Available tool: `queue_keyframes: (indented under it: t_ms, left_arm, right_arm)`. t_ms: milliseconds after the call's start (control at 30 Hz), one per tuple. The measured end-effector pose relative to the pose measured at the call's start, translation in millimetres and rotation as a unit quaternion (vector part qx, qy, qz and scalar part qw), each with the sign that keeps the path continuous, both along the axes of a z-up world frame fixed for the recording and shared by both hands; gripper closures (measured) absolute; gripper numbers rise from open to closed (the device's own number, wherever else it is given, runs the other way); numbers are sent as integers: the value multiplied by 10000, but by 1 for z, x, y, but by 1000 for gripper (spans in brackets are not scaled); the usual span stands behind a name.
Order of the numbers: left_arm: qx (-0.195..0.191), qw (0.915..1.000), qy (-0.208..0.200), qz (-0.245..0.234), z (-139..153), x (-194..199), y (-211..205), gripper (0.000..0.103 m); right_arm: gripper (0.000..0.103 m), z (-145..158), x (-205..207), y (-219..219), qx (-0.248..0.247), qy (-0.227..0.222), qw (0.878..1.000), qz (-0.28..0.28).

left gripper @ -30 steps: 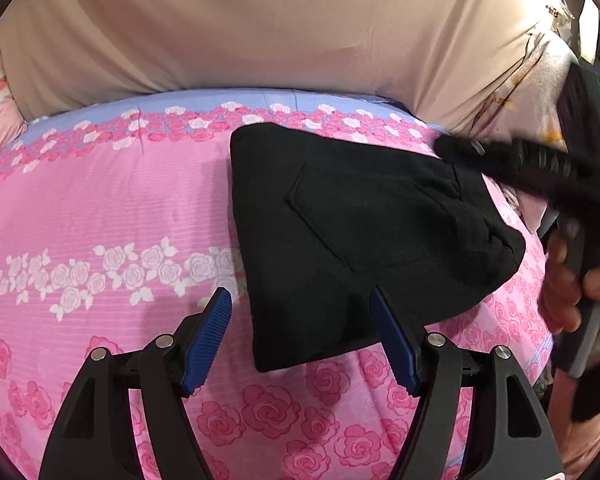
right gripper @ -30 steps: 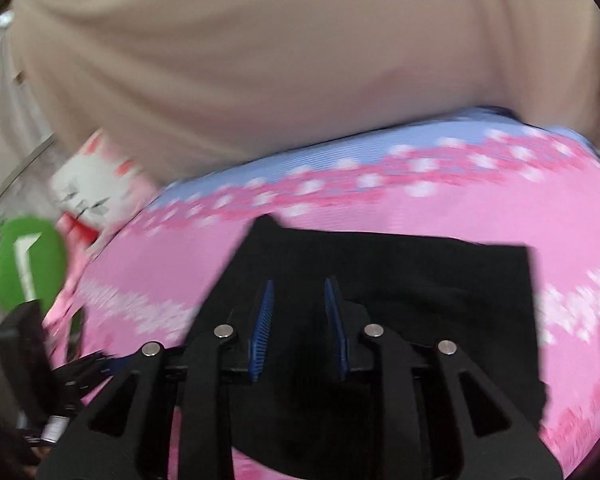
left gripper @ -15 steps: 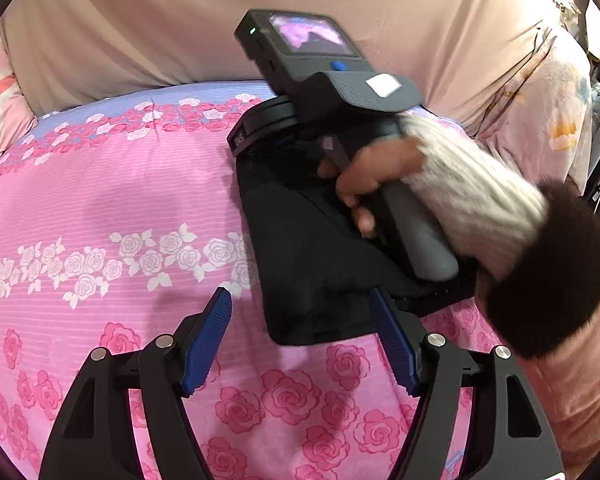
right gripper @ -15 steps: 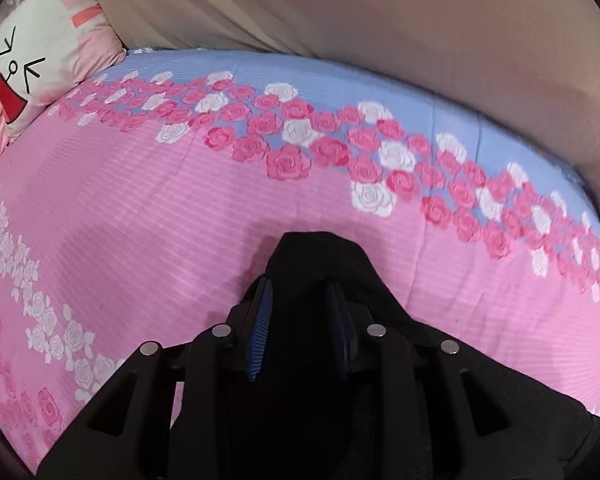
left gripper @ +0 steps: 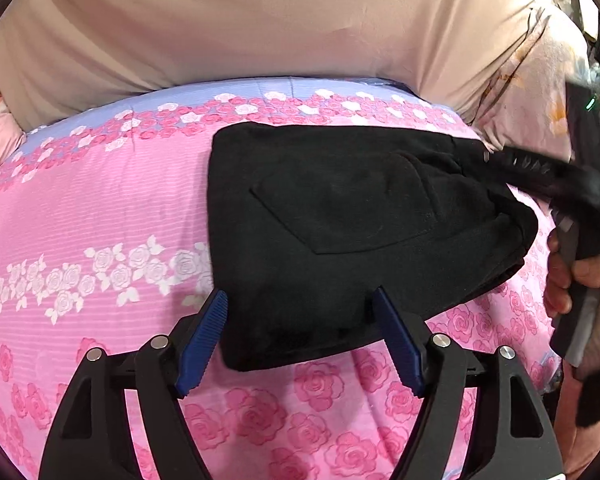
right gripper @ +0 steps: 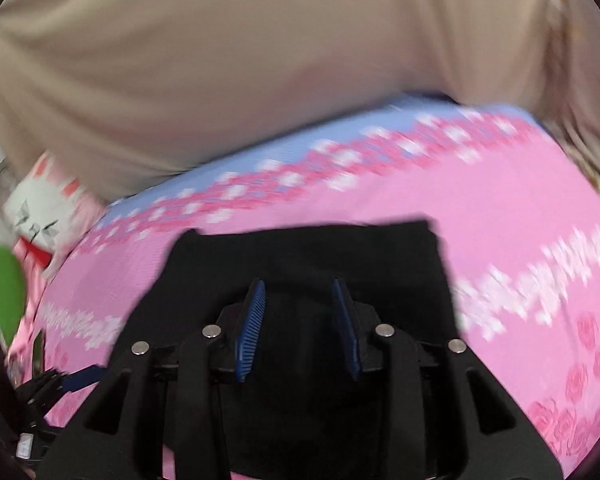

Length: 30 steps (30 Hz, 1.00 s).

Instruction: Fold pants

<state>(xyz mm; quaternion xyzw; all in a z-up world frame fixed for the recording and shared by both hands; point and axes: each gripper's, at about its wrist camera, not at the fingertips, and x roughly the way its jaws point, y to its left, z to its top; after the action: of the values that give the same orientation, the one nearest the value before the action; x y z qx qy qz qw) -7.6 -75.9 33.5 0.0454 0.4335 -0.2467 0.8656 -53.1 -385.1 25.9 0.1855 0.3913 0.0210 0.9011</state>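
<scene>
The black pants (left gripper: 340,224) lie folded into a compact bundle on the pink rose bedsheet (left gripper: 80,208), a back pocket facing up. My left gripper (left gripper: 300,304) is open, its blue pads straddling the bundle's near corner just above it. My right gripper (right gripper: 298,292) hangs over the pants (right gripper: 312,256) from the other side, its pads partly apart with nothing between them. In the left wrist view the right gripper (left gripper: 540,168) shows blurred at the bundle's right edge, held by a hand (left gripper: 568,280).
A beige fabric backdrop (left gripper: 260,24) rises behind the bed. A white and pink cat pillow (right gripper: 48,212) sits at the far left of the right wrist view, with a green object (right gripper: 0,288) beside it. A floral cushion (left gripper: 540,92) lies at the right.
The right gripper has pulled back from over the bundle's far corner to its right edge. The left gripper has edged closer to the near corner. The pants lie as before.
</scene>
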Motion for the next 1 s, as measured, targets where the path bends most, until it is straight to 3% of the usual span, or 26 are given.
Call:
queue_keyframes:
  t_ms: [100,300,367,500,567,700,767,833,900,1000]
  left_arm:
    - [66,10000,-28,-10,0,-1,-8,28]
    - [188,9998,-41,28,-2,-4,-10,27]
    - [194,9998,-42,44,-2,-3,-12,27]
    - [232,9997,-70,42,-4,-2,-18,25]
    - [266,9996,-72,61,-5,-1,-22,24]
    - [329,9994,-64,107,-4,-2,-23,24]
    - [339,9993,-58,111,-4,-2,-22,24]
    - [339,9993,-58,140,-4,-2,-23,24]
    - [349,9992,-75,171,-5,-2,-25,23]
    - [392,9991,-80,173,-6,-2,-26,22]
  right_arm:
    - [74,-13,1,-14,413,37,9991,96]
    - [69,29,-44,-25,207,-651,9975,-175]
    - [68,25,-55,-29,131,-552,9980,-269]
    - [67,-15,-56,-28,-169,42,9994,-309]
    - [67,-22,-57,-30,-129,19,9991,-391]
    - [65,7,-79,-31,334,-474,9980,-265]
    - [60,12,-87,-23,110,-430,9990,-101]
    - [38,2,-92,-18,-40,-240,9997,-65]
    - [38,-17,-88,-16,-95,9,9999,-102]
    - [56,-25,-89,-9,-68,-105,9998,-133]
